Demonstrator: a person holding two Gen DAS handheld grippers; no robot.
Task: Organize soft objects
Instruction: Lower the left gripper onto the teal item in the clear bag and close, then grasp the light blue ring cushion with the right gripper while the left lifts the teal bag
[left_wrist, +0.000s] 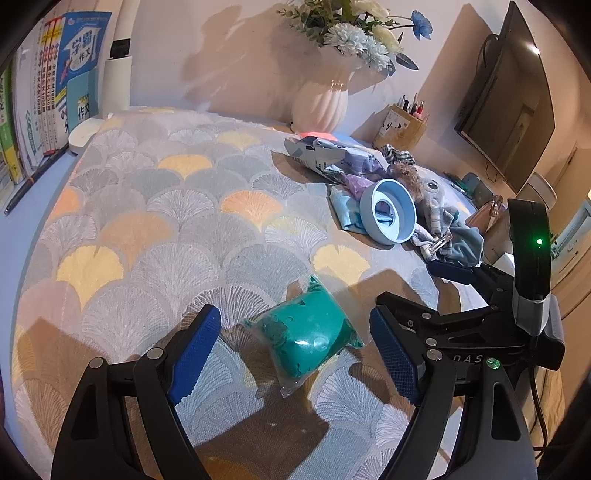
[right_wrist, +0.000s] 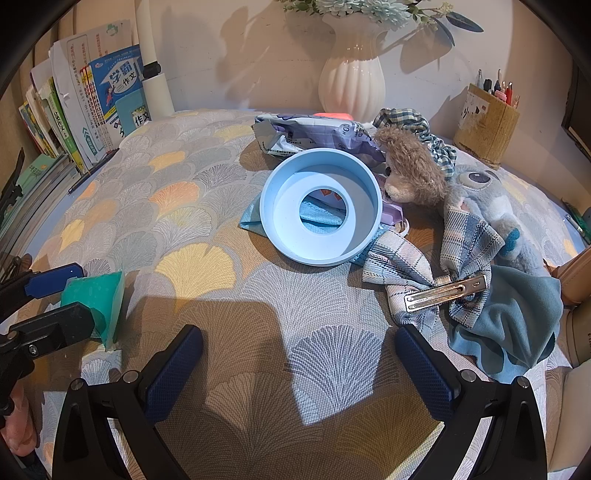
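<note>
right hand-held gripper open over cloth; blue ring beside plush bear

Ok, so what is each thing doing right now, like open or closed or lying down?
left gripper: open, around the green packet, not squeezing
right gripper: open, holding nothing
green packet: sealed, lying on the mat
blue ring: tilted, propped on the pile
wipes pack: crumpled, lying flat
plaid bow: upside down, clip showing
vase: upright

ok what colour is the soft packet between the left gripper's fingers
Teal green, in clear plastic wrap; it shows best in the left wrist view.
</note>
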